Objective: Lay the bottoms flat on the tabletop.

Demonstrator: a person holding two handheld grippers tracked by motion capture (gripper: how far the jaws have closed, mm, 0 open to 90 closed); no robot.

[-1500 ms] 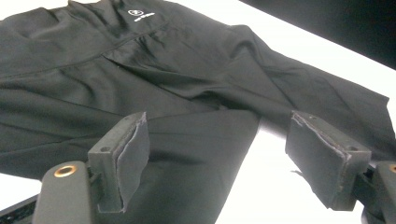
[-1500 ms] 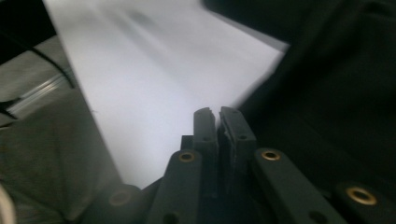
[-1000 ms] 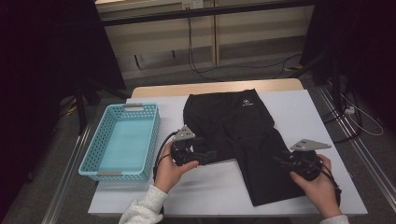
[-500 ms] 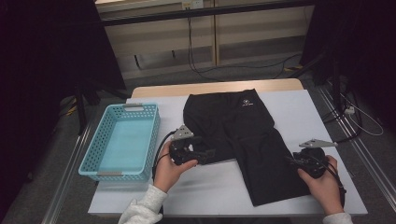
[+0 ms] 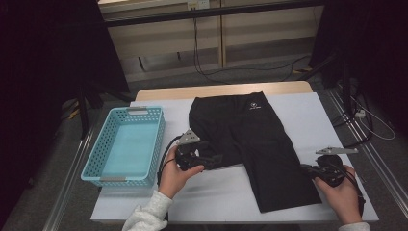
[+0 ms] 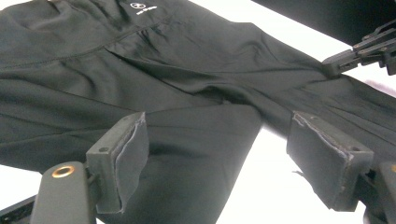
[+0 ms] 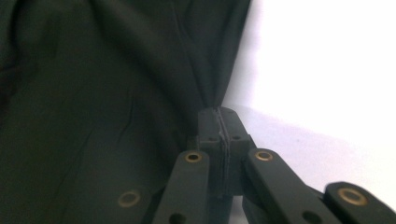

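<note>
Right gripper (image 7: 219, 122) pinches the shorts' (image 5: 255, 144) outer edge
Your jaws have just closed on it for folding; left gripper (image 6: 233, 158) waits with jaws apart over the other leg

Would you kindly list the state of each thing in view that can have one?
black shorts: lying flat on the table, one leg edge pinched.
blue basket: upright, nothing in it.
left gripper: jaws open over a shorts leg, pads not pressing it.
right gripper: jaws have just been closing, now shut on the shorts' edge.

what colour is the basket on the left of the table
Light blue; the basket shows best in the high view.
</note>
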